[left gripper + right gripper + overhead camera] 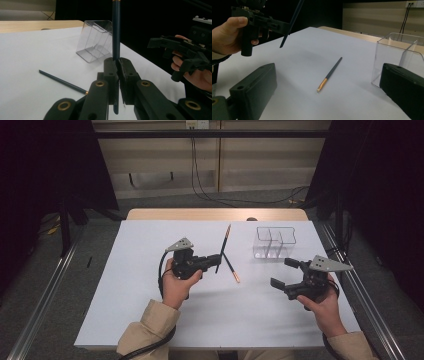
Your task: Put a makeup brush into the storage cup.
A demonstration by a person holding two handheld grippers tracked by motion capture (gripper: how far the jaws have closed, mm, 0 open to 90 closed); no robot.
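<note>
My left gripper [218, 259] is shut on a dark chopstick [225, 242], holding it above the white table with its gold-banded end tilted up and away. In the left gripper view the stick [116, 30] stands upright between the closed jaws [118, 62]. A second dark chopstick [231, 269] with an orange tip lies flat on the table just right of that gripper; it also lies ahead in the right gripper view [330, 72]. My right gripper [280, 272] hovers open at the right with nothing between its fingers, near a clear plastic holder [274, 242].
The clear holder [397, 55] has inner dividers and stands at the back right of the white table top [150, 300]. A wooden strip [215, 214] borders the far edge. Metal rails run along both sides, and cables lie on the floor behind.
</note>
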